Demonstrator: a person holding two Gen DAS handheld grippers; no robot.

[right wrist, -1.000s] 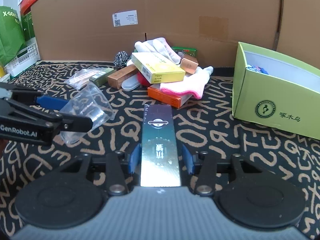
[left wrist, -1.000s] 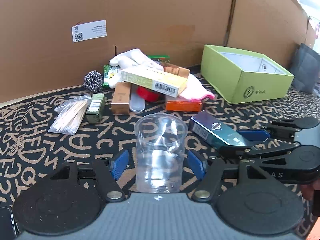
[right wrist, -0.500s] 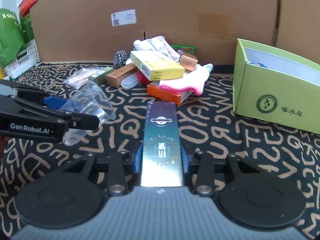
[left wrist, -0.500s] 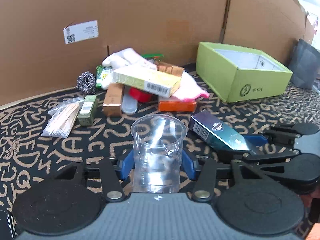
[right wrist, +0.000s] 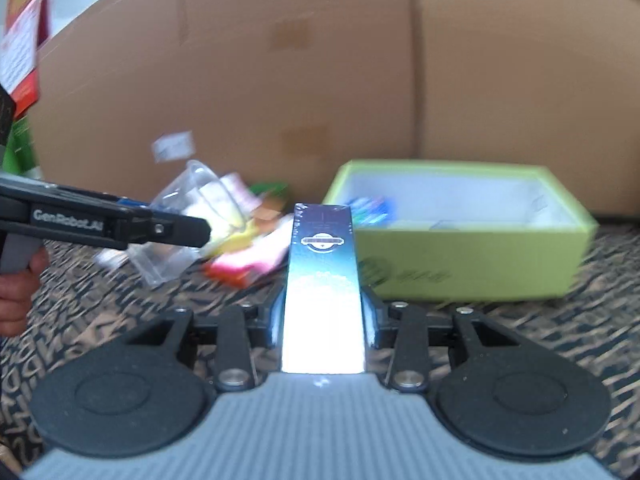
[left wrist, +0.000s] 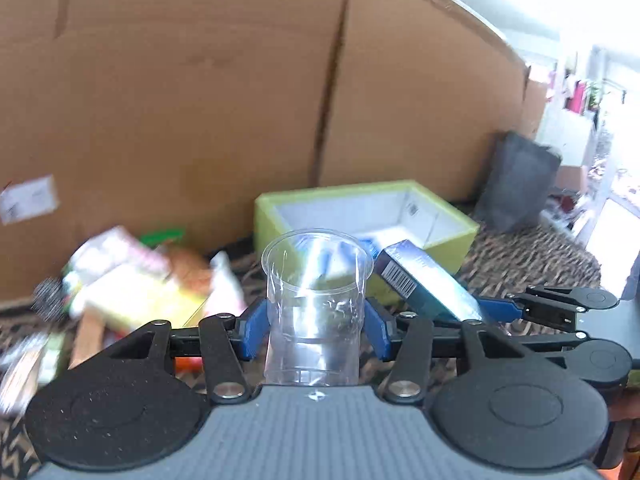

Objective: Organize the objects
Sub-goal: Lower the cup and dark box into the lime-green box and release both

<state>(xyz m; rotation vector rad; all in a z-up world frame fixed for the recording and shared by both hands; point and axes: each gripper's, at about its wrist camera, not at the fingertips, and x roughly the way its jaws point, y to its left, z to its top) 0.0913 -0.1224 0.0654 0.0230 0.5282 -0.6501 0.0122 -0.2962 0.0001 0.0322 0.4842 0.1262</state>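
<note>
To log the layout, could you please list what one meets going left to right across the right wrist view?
Person's hand → black left gripper → crumpled clear plastic cup → tall dark blue-green carton → open lime-green cardboard box.

one clear plastic cup (left wrist: 314, 304) and one dark blue carton (right wrist: 323, 276) sit in front of the one green box (right wrist: 472, 264). left of that box lies one blurred heap of packets (left wrist: 132, 288), uncountable.
</note>
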